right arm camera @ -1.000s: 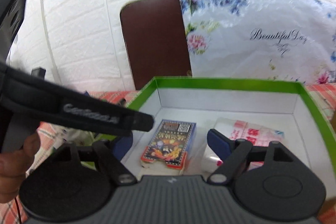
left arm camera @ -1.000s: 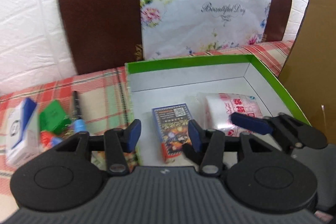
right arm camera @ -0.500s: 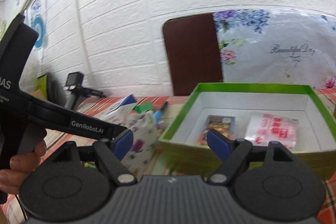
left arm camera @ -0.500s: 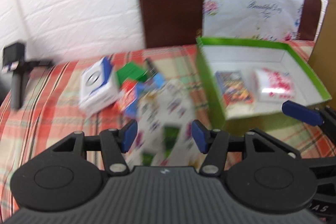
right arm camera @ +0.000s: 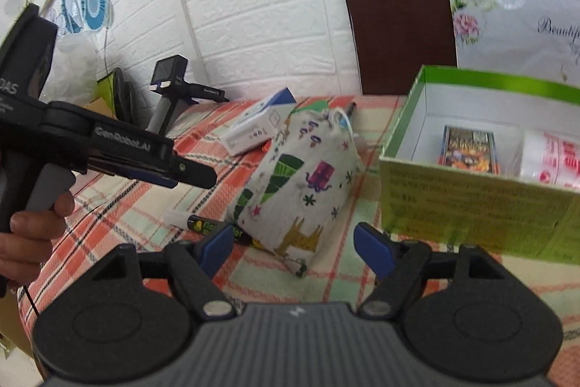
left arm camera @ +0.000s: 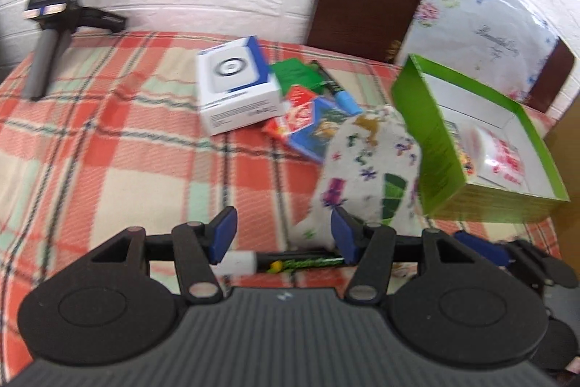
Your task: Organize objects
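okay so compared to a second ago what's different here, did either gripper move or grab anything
Both grippers pulled back out of the green box and swung left to the loose items on the plaid cloth. The left gripper now hangs over the marker; the right gripper, jaws closing, faces the printed drawstring pouch. Nothing is gripped. The card pack and the white packet stayed in the box.
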`<state>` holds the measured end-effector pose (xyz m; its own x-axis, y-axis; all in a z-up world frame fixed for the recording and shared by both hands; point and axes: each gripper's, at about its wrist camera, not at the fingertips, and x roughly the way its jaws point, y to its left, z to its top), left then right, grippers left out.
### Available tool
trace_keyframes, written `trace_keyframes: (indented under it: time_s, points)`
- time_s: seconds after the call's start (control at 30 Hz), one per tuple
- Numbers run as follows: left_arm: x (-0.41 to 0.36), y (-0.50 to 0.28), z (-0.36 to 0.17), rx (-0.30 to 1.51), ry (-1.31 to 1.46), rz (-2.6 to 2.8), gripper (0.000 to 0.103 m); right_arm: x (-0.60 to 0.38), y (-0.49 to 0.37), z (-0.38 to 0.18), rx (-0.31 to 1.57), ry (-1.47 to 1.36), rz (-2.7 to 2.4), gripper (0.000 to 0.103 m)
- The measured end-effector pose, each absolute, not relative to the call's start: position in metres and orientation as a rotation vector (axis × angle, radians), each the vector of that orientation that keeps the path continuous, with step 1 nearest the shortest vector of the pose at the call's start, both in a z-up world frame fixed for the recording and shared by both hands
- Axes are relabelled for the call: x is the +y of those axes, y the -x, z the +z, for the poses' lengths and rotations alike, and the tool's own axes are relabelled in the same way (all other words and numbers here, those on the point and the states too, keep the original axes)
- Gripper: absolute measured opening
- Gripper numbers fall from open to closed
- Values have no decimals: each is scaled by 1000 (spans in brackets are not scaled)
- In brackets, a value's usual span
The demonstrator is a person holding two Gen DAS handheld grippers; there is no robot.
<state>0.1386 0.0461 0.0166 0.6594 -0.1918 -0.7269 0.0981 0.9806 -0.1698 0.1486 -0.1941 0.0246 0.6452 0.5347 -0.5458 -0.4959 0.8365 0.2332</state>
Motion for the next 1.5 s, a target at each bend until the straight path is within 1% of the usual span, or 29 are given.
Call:
trace_keyframes:
  time_s: [0.03, 0.07, 0.13, 0.23, 0.27, 0.37, 0.6, 0.67, 0.83, 0.9, 0.93, 1.0, 1.07, 1.17, 1.37, 1.5]
  points:
    - [42, -143, 16, 839, 114, -181, 62, -195, -152, 23, 654, -77, 584, 76]
    - [40, -148, 14, 843, 110, -192, 67, -195, -155, 21, 665, -90, 582, 76]
    - [34, -155, 12, 845, 102, -207, 72, -196, -160, 18, 685, -110, 579, 76]
    - [29, -164, 8, 850, 94, -222, 75, -195, -167, 12, 709, -131, 578, 76]
    - [28, -166, 7, 850, 96, -228, 81, -195, -169, 11, 714, -136, 581, 76]
    - [28, -170, 6, 839, 104, -248, 85, -192, -174, 7, 727, -153, 588, 76]
    - [27, -175, 3, 835, 118, -300, 87, -186, -184, 3, 723, -173, 604, 77]
    - [24, -177, 2, 834, 123, -315, 89, -184, -187, 3, 721, -177, 607, 79]
    - [16, -185, -5, 862, 144, -356, 90, -177, -196, 2, 718, -184, 614, 81]
    - [12, -189, -12, 891, 162, -379, 87, -174, -199, 1, 719, -191, 622, 81]
    - [12, -190, -15, 907, 182, -399, 80, -172, -200, 0, 722, -191, 626, 77]
    - [11, -186, -14, 895, 183, -394, 73, -170, -199, 3, 714, -178, 618, 67]
    - [14, -179, -6, 878, 182, -404, 59, -171, -193, 9, 694, -159, 619, 51]
    - [18, -165, 8, 856, 197, -422, 57, -171, -180, 22, 659, -150, 638, 46]
    - [10, -123, 28, 817, 200, -475, 57, -185, -138, 45, 585, -77, 659, 46]
    - [-13, -102, 18, 861, 180, -529, 57, -207, -113, 45, 617, -56, 629, 46]
